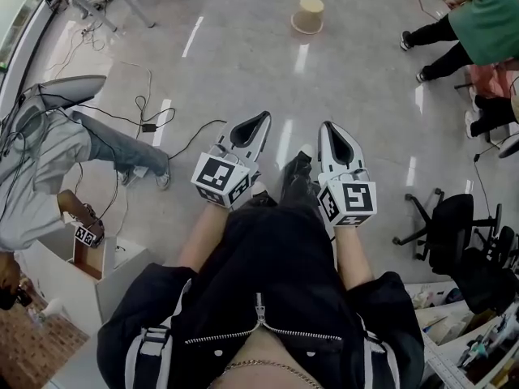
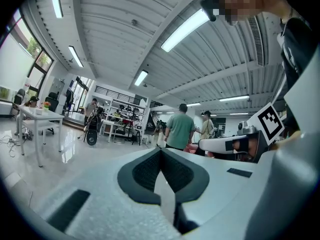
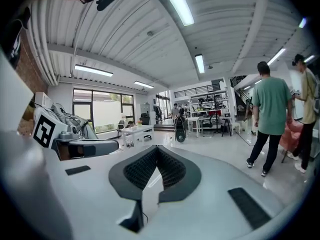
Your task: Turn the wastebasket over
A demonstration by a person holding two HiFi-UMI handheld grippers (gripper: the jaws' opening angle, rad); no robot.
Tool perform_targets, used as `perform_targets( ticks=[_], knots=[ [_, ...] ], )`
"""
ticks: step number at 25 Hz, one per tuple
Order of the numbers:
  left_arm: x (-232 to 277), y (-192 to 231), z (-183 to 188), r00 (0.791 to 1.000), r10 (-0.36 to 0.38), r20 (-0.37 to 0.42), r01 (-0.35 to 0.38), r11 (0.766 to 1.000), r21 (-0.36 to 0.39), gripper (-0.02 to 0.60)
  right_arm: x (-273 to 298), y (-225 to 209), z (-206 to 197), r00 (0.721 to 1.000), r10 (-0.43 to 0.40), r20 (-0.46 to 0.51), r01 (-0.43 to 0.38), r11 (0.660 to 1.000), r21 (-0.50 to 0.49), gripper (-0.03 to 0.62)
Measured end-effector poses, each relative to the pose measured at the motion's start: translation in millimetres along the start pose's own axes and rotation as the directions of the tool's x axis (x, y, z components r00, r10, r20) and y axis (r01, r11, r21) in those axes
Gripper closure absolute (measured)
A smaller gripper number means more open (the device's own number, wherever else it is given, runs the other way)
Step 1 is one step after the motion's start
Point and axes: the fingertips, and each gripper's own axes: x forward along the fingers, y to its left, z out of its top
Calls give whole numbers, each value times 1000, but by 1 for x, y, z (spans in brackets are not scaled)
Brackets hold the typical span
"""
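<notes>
A beige wastebasket (image 1: 308,14) stands far off on the glossy floor, its wider end down. It shows in neither gripper view. I hold both grippers level in front of my body, side by side and well short of the basket. My left gripper (image 1: 261,118) is shut with nothing between its jaws, and in its own view the closed tips (image 2: 161,151) point across the room. My right gripper (image 1: 326,126) is likewise shut and empty, its tips (image 3: 157,149) meeting in its own view.
A person in grey (image 1: 49,152) stands at the left beside cables (image 1: 146,124) on the floor. A person in a green top (image 1: 478,23) is at the far right. A black office chair (image 1: 450,225) stands right, and a white box (image 1: 81,274) lower left.
</notes>
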Motion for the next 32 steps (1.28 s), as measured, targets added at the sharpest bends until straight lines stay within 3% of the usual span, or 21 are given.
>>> perform_targets(
  ticks=[10,20,32],
  knots=[
    [27,25,-9,999,11,-31,-11,1000,-9,578,29,-19,-13,998,-3,-56,4,1000,26,583],
    [103,43,5,998,-4,-55,4,1000,3,577,79,-72,7,998,9,-55,-6,998,60,583],
    [217,53,28,997,-18,-76,24,996,83,577,139,-154,44,1000,17,1,-17,995,100,583]
  ],
)
